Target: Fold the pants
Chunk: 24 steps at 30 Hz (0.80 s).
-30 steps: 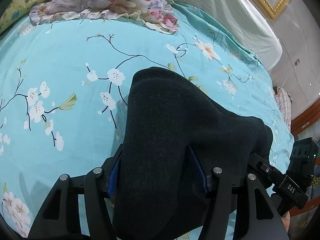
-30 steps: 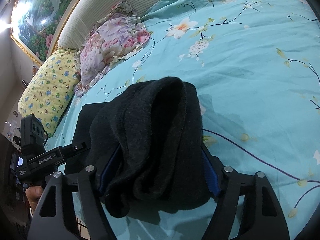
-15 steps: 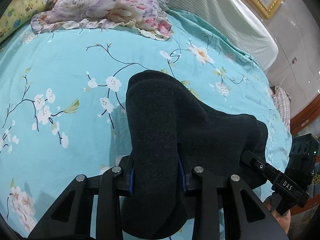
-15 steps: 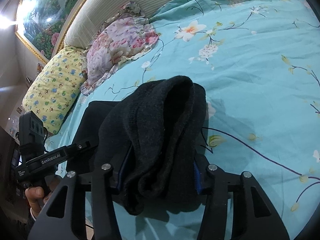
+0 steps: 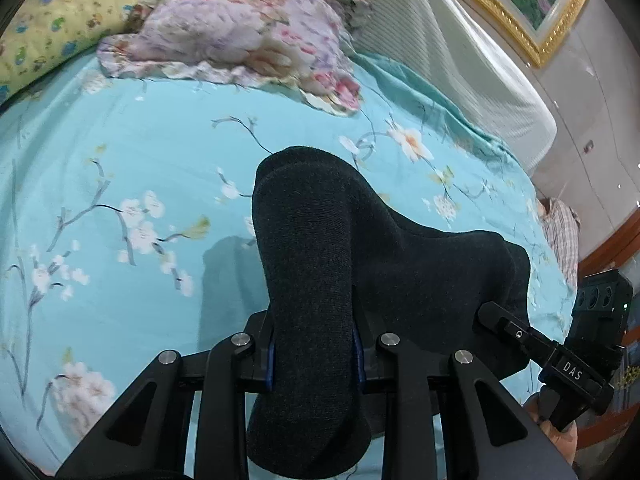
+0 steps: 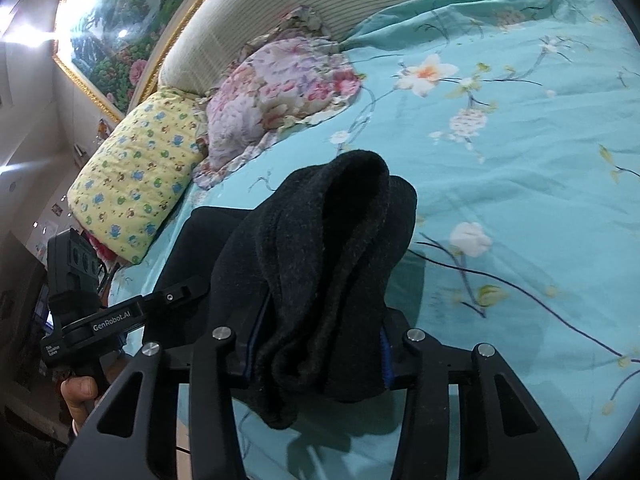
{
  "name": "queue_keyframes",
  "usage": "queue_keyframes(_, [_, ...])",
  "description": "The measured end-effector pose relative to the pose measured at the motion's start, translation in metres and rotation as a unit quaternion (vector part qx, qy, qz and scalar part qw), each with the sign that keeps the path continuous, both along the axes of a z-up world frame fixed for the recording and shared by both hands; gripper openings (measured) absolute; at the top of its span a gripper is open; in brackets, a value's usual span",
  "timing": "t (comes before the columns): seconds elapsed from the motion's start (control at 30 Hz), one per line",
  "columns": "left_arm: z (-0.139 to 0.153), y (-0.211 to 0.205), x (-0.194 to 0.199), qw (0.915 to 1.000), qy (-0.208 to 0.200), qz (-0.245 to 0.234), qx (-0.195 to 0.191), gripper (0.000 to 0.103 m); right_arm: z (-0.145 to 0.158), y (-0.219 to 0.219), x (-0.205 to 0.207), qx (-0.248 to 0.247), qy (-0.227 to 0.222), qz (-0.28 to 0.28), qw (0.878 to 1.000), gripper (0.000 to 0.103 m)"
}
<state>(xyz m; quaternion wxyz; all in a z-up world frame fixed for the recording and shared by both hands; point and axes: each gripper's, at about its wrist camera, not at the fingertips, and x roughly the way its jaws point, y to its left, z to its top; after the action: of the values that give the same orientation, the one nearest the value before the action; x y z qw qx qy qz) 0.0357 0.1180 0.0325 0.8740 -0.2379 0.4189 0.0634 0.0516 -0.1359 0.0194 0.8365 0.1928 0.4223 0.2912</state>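
Observation:
The black knit pants point(image 5: 320, 240) hang bunched above the turquoise flowered bedsheet point(image 5: 120, 152). In the left wrist view my left gripper point(image 5: 314, 356) has its jaws closing, and a thick fold of the pants is squeezed between the blue pads. The same pants point(image 6: 320, 260) are pinched as a rumpled wad in my right gripper point(image 6: 316, 356), whose jaws are also closing. Cloth hides the fingertips of both. Each gripper shows in the other's view: the right one point(image 5: 560, 360) at the lower right, the left one point(image 6: 100, 320) at the lower left, held by a hand point(image 6: 80, 392).
A pink flowered pillow point(image 5: 240, 40) and a yellow patterned pillow point(image 6: 140, 184) lie at the head of the bed against a striped headboard point(image 6: 280, 8). A gold-framed painting point(image 6: 120, 32) hangs above. The bed's edge and a wooden piece of furniture point(image 5: 608, 248) are at the right.
Both pairs of jaws have narrowed onto the black fabric. Both grippers have risen, lifting the pants off the sheet, and more of the pillows and headboard has come into view.

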Motion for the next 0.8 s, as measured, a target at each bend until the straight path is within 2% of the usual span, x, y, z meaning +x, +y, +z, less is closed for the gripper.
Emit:
queue_keyframes(0.43, [0.024, 0.067, -0.040, 0.9968, -0.024, 0.076, 0.006, 0.027, 0.024, 0.074, 0.019, -0.004, -0.024, 0.069, 0.997, 0.046])
queue_keyframes(0.8, [0.024, 0.116, -0.053, 0.9930, -0.034, 0.113, 0.008, 0.027, 0.029, 0.134, 0.039, -0.004, -0.028, 0.109, 0.994, 0.046])
